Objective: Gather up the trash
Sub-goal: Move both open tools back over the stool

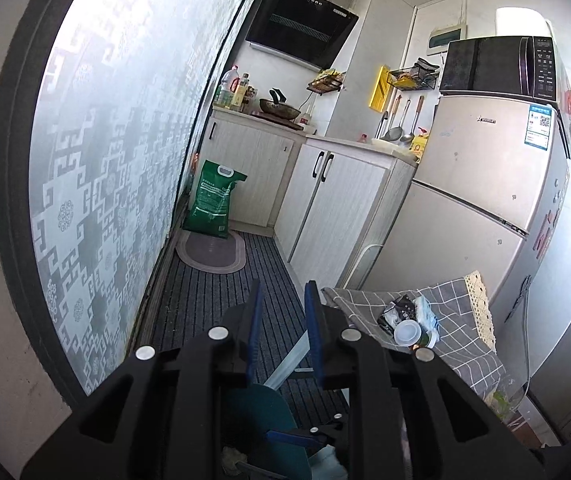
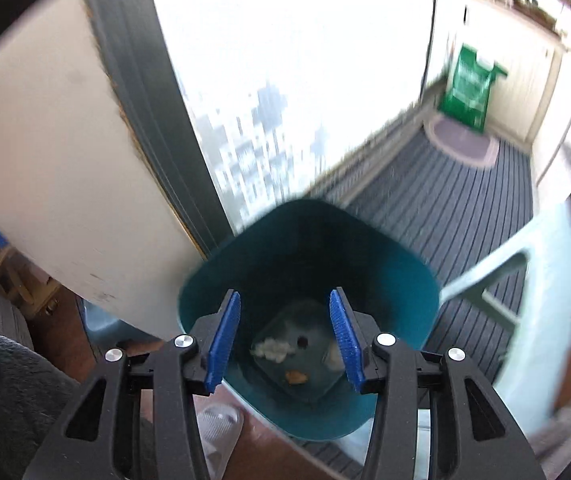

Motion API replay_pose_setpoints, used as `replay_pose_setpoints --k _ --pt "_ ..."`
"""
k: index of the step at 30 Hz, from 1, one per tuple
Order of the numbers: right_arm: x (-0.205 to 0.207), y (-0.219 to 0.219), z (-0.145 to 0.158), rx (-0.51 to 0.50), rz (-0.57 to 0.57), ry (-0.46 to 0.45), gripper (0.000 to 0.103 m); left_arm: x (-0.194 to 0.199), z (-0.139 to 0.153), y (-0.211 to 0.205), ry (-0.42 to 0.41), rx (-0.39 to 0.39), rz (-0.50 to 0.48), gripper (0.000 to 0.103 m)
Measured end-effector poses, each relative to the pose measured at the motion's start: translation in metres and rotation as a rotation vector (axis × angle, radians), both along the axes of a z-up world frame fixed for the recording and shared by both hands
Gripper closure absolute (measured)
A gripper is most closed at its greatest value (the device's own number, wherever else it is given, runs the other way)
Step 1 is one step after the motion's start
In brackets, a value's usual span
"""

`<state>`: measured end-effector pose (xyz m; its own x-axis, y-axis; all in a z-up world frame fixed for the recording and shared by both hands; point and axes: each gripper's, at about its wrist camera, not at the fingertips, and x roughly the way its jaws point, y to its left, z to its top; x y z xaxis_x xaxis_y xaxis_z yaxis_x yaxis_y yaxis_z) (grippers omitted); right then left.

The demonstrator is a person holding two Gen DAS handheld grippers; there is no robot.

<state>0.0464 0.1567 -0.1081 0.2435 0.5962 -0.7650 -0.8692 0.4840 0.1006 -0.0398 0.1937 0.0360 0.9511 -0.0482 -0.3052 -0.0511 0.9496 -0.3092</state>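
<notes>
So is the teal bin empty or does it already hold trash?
Not empty: the teal bin holds a few scraps at its bottom.

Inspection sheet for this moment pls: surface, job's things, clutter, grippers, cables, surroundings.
Surface: grey checked cloth over a low stand beside the fridge; striped floor mat below.
Job's things: teal bin on the floor, a few scraps at its bottom; trash pile on the cloth: dark wrapper, white lid or cup, tissue.
Clutter: green sack against the cabinets; light plastic stool next to the bin.
Grippers: left gripper jaws narrowly apart, nothing between them; right gripper jaws open and empty over the bin mouth.
Cables: thin white cord hanging beside the fridge.
Surroundings: patterned glass door, microwave on the fridge.
</notes>
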Motion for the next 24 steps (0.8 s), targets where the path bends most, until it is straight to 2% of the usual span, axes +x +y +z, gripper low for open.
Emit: replay_pose_setpoints --k 4,6,9,11,13,15,16,17,21,24 --pt "-0.007 -0.027 0.043 0.069 -0.01 -0.079 0.056 0.0 0.014 -0.001 -0.039 0.021 0.023 0.078" --pt "-0.01 -0.044 0.068 0.088 -0.025 -0.134 0.056 0.001 0.021 0.0 -0.062 0.005 0.027 0.075" --pt "0.0 -0.077 0.101 0.102 -0.083 -0.192 0.056 0.01 0.025 -0.005 -0.049 0.012 0.023 0.07" --pt "0.021 -0.101 0.115 0.127 -0.159 -0.177 0.056 0.021 0.024 -0.016 -0.023 0.026 0.011 0.068" --pt "0.04 -0.128 0.122 0.147 -0.226 -0.184 0.056 0.033 0.021 -0.032 0.008 0.047 -0.019 0.067" --pt "0.058 -0.153 0.125 0.147 -0.267 -0.179 0.055 0.047 0.015 -0.053 0.047 0.086 -0.062 0.059" --pt "0.066 -0.165 0.126 0.152 -0.284 -0.177 0.054 0.054 0.011 -0.065 0.063 0.104 -0.084 0.058" --pt "0.073 -0.176 0.127 0.153 -0.3 -0.181 0.049 0.061 0.007 -0.073 0.077 0.111 -0.104 0.056" --pt "0.101 -0.215 0.131 0.178 -0.314 -0.171 0.046 0.086 -0.006 -0.108 0.127 0.144 -0.152 0.049" --pt "0.118 -0.24 0.128 0.177 -0.313 -0.168 0.043 0.101 -0.017 -0.131 0.167 0.185 -0.188 0.048"
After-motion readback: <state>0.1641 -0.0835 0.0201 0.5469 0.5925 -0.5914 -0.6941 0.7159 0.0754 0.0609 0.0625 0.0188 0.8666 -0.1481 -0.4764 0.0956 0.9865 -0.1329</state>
